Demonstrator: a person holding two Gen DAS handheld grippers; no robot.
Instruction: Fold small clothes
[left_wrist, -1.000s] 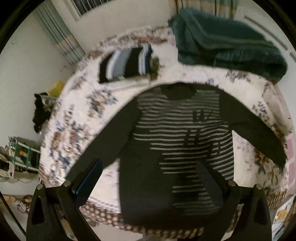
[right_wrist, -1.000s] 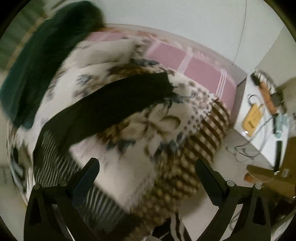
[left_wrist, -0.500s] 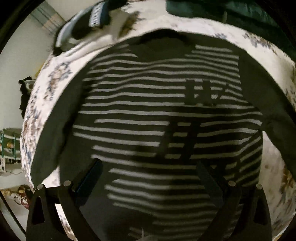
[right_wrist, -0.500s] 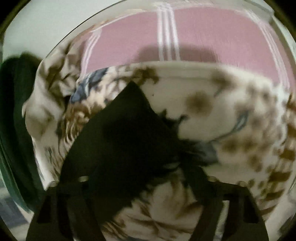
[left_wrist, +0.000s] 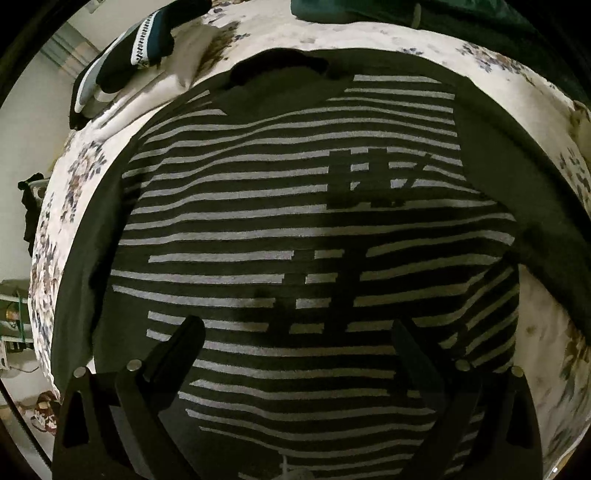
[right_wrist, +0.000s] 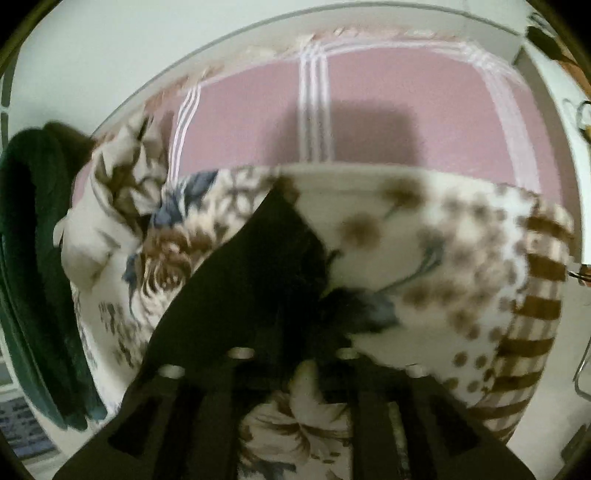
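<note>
A black sweater with grey stripes (left_wrist: 295, 229) lies flat, front up, on a floral blanket (left_wrist: 535, 122), sleeves spread to both sides. My left gripper (left_wrist: 295, 332) is open and empty, hovering close over the sweater's lower middle. In the right wrist view the sweater's plain black right sleeve (right_wrist: 258, 266) runs up from the lower left across the blanket (right_wrist: 443, 258). My right gripper (right_wrist: 291, 332) has its jaws closed together on the sleeve near its cuff. The view is blurred.
Folded striped clothes (left_wrist: 122, 70) lie at the blanket's far left. A dark green blanket (left_wrist: 443, 14) is piled at the back, also visible at the left of the right wrist view (right_wrist: 33, 258). A pink checked sheet (right_wrist: 369, 110) lies beyond the floral blanket.
My left gripper has come down close over the sweater and stayed open. My right gripper has swung to the right sleeve's end and shut on it.
</note>
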